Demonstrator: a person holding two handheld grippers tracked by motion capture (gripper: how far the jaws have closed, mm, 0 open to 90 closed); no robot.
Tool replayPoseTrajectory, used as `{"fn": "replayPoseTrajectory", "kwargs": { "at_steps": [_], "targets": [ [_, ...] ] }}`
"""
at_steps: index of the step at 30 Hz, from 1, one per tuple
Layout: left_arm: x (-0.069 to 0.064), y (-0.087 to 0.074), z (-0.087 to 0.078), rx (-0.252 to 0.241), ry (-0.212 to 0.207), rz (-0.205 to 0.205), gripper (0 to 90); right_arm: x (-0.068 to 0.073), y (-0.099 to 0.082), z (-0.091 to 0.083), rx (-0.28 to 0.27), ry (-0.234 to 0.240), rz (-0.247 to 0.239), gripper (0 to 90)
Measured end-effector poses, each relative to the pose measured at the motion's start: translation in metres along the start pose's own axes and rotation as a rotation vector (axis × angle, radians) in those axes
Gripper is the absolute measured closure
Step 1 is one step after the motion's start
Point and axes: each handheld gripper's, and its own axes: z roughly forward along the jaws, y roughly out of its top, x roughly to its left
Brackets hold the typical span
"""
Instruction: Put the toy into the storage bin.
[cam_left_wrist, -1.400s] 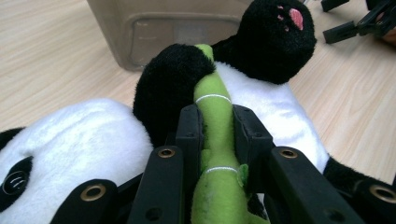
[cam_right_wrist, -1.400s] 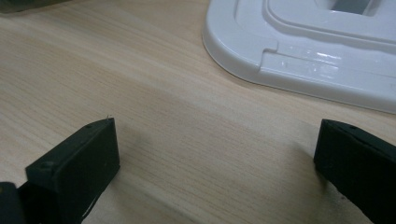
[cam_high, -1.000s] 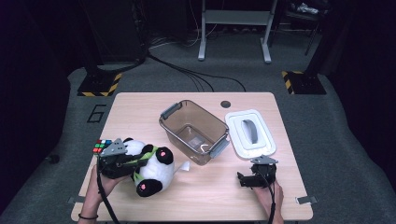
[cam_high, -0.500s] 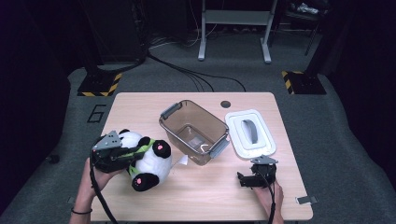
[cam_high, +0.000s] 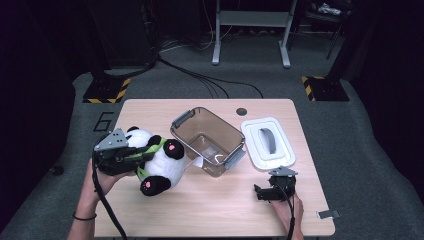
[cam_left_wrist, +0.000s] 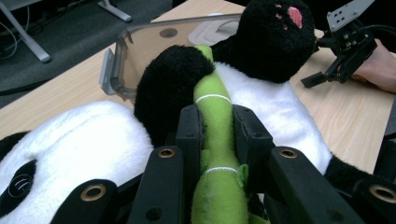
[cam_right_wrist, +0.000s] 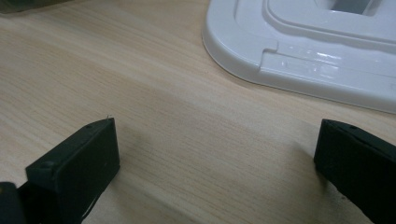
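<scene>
Jaws of the left gripper (cam_left_wrist: 217, 135) clamp the green fabric stalk (cam_left_wrist: 214, 100) of a black-and-white plush panda (cam_high: 157, 162), lifted beside the clear plastic bin (cam_high: 207, 141). Near the white lid (cam_high: 267, 144), the right gripper (cam_high: 264, 192) rests wide open, empty.

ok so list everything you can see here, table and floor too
panda plush: 1, black and white with pink paw pads and a green bamboo piece, at the table's left, clamped by that green piece
bin: 1, clear brownish with grey handles, table middle
lid: 1, white with grey handle, flat right of the bin
table: 1, light wood
striped floor bases: 2, black and yellow, behind the table
cables: several, black, on the grey floor
left gripper: 1, black, shut on the green piece
right gripper: 1, black, open, low over the table near the lid
hands: 2, from the bottom edge
</scene>
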Motion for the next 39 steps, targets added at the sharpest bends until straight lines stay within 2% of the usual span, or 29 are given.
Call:
{"fn": "replayPoseTrajectory", "kwargs": {
  "at_steps": [7,11,17,22,27,39],
  "targets": [
    [0.003,0.019,-0.006,-0.007,-0.008,0.021,74.3,0.000,0.000,0.000,0.000,0.001,-0.001,0.0],
    [0.007,0.036,-0.011,-0.038,0.002,0.049,74.3,0.000,0.000,0.000,-0.002,-0.006,0.006,0.0],
    [0.010,0.053,-0.011,-0.047,-0.010,0.079,74.3,0.000,0.000,0.000,-0.001,-0.003,0.004,0.0],
    [0.012,0.070,-0.004,-0.053,-0.020,0.119,74.3,0.000,0.000,0.000,0.000,-0.001,0.006,0.0],
    [0.017,0.084,0.006,-0.054,-0.040,0.121,74.3,0.000,0.000,0.000,-0.001,-0.001,0.005,0.0],
    [0.025,0.107,0.028,-0.044,-0.072,0.177,74.3,0.000,0.000,0.000,-0.001,0.000,0.006,0.0]
  ]
}}
